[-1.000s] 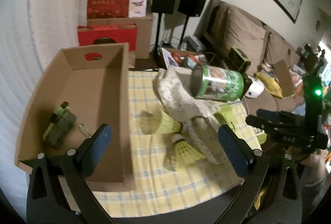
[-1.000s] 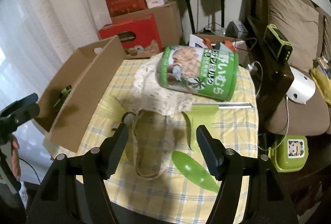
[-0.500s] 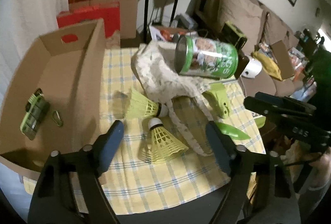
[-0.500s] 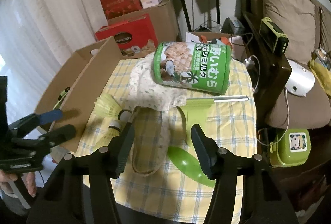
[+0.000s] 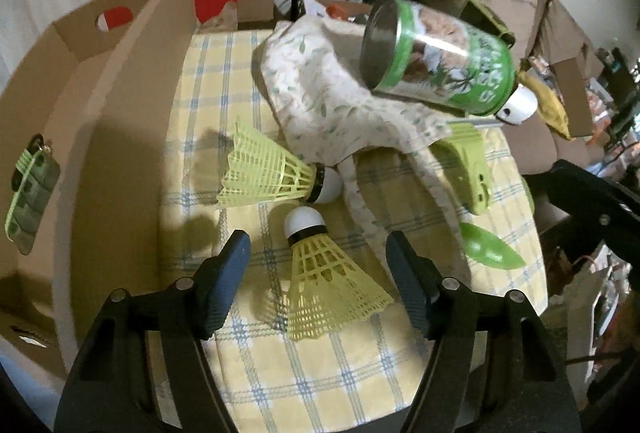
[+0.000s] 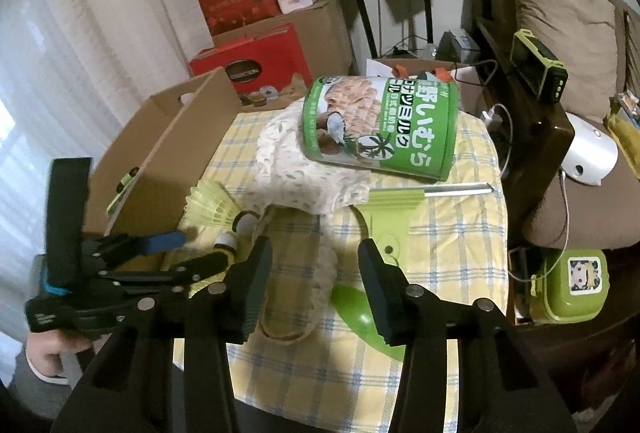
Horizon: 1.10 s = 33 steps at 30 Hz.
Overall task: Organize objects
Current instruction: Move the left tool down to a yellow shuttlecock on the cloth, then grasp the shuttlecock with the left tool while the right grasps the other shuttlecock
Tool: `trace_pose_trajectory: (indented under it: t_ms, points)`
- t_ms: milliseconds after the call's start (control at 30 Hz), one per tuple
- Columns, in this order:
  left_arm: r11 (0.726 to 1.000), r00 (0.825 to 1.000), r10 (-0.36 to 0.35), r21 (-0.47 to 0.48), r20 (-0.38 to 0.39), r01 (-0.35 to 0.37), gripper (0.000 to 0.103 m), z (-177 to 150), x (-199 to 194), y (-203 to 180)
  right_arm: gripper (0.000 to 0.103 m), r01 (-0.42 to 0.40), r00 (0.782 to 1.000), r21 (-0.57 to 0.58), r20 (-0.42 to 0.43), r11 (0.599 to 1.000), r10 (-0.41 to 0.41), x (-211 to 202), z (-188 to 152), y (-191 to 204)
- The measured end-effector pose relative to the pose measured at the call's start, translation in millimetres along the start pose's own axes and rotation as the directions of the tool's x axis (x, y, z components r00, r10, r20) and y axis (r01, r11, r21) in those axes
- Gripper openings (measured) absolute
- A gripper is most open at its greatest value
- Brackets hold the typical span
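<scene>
Left gripper (image 5: 318, 265) — matte black frame, two angular fingers faced with dark blue pads (image 5: 234, 275), silver round screws at the joints. Right gripper (image 6: 314, 275) — same black build, ribbed dark pads, silver screws along the arms.

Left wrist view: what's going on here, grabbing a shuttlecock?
Looks like it. The left gripper hangs over the nearer yellow shuttlecock on the checked tablecloth, jaws closing either side of it, pads not yet touching. The right gripper hovers over the floral cloth bag's handle, also closing, holding nothing. A second shuttlecock lies beside the cardboard box; a green tin rests on the bag.
</scene>
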<state>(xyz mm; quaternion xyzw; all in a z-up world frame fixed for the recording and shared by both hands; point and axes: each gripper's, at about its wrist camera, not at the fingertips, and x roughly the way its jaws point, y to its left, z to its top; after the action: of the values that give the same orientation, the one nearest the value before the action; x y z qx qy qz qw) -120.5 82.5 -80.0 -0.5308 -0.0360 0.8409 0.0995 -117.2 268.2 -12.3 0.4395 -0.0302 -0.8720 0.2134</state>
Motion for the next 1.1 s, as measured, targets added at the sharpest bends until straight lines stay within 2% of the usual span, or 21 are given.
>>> trace_pose_trajectory:
  t_ms: [267, 533, 733, 967, 1100]
  points:
    - [0.999, 0.999, -0.022, -0.025, -0.046, 0.020, 0.059, -1, 22, 2, 0.046, -0.012, 1.000, -0.007, -0.005, 1.000, 0.012, 8, 2, 3]
    - [0.998, 0.997, -0.052, -0.047, -0.065, 0.049, 0.031, -4, 30, 7, 0.044, -0.021, 1.000, -0.020, -0.011, 1.000, 0.021, 14, 3, 6]
    - [0.997, 0.998, -0.058, -0.042, -0.027, 0.057, 0.029, -3, 12, 9, 0.044, -0.042, 0.999, -0.049, -0.016, 0.998, 0.041, 21, 7, 14]
    - [0.993, 0.993, -0.104, -0.039, 0.061, 0.107, 0.029, -4, -38, 14, 0.043, -0.078, 0.997, -0.096, -0.026, 0.992, 0.076, 34, 17, 32]
    - [0.994, 0.988, -0.103, -0.037, 0.114, 0.108, 0.029, 1, -67, 19, 0.043, -0.081, 0.996, -0.148, -0.039, 0.986, 0.076, 46, 20, 47]
